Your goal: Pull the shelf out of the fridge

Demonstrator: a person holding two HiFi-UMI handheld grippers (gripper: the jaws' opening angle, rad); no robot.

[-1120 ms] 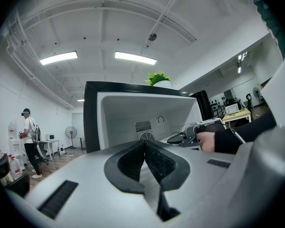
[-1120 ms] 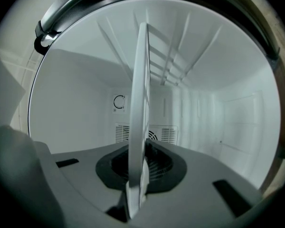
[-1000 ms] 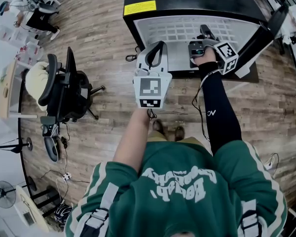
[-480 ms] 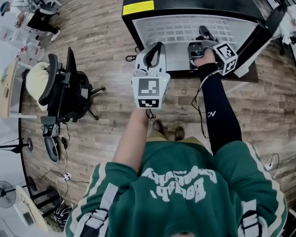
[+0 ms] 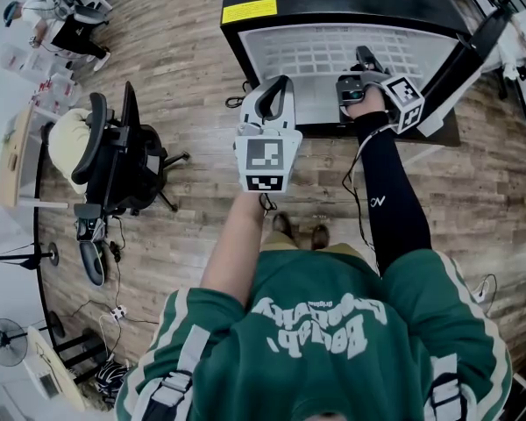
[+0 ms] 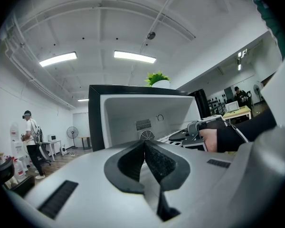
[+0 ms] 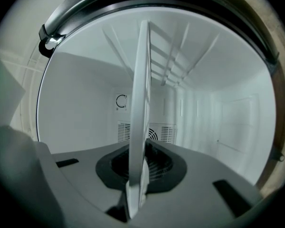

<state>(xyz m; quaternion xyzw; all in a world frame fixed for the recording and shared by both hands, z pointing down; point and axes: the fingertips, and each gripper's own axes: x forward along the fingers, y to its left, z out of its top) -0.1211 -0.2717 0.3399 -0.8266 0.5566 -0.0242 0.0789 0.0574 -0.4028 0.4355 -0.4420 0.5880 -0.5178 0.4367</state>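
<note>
The black fridge (image 5: pixel 237 11) stands open in front of me with its white wire shelf (image 5: pixel 316 60) lying inside. My right gripper (image 5: pixel 364 61) reaches in at the shelf's front right and is shut on its edge. In the right gripper view the shelf (image 7: pixel 143 75) runs edge-on as a white strip between the jaws of the right gripper (image 7: pixel 140 152), with the fridge's white back wall behind. My left gripper (image 5: pixel 279 86) hovers in front of the fridge's left half, shut and holding nothing. The left gripper (image 6: pixel 145 151) shows its pads pressed together.
The fridge door (image 5: pixel 467 55) swings open at the right. A black office chair (image 5: pixel 114 160) stands on the wooden floor to the left. A person (image 5: pixel 57 11) sits far off at top left. A fan (image 5: pixel 4 345) and cables lie at bottom left.
</note>
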